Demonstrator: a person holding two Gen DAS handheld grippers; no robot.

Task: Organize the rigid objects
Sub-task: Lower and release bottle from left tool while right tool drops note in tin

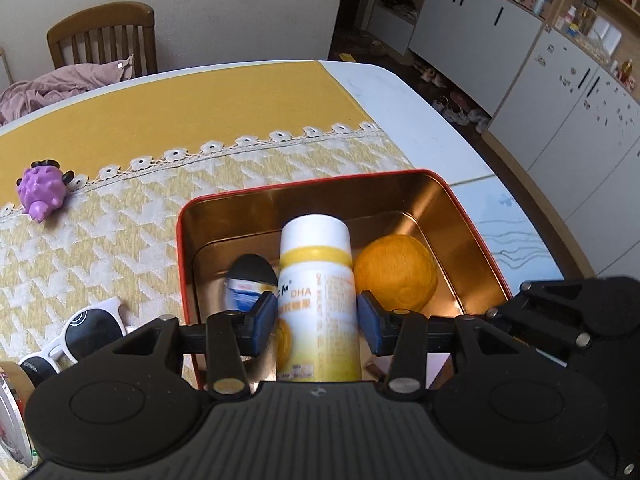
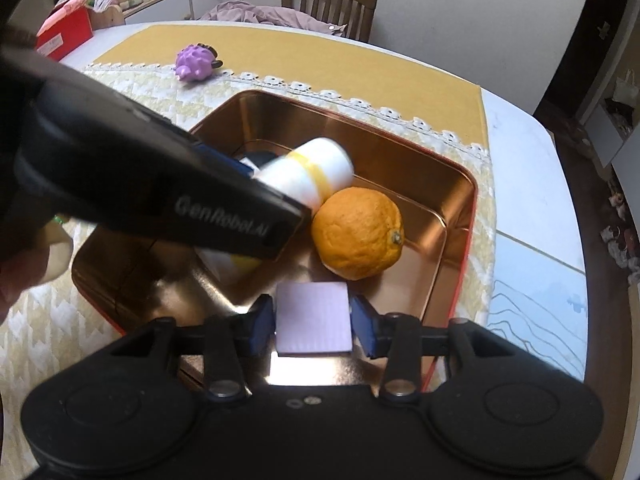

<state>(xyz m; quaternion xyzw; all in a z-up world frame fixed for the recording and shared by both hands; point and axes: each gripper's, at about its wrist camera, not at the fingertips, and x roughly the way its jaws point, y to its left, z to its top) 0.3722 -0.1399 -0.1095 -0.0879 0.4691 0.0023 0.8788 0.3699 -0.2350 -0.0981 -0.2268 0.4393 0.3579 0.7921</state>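
- Gripping white bottle (image 1: pixel 316 300) between pads of left gripper (image 1: pixel 318 320), bottle tilted over interior of red-rimmed tin (image 1: pixel 460 216).
- Flanking pale purple block (image 2: pixel 314 318) with right gripper (image 2: pixel 313 322); pad contact with block cannot be told.
- Resting on tin floor just beside bottle: orange (image 2: pixel 358 234).
- Lying outside tin on patterned cloth (image 1: pixel 120 224): purple toy (image 1: pixel 42 192), white sunglasses (image 1: pixel 76 336).
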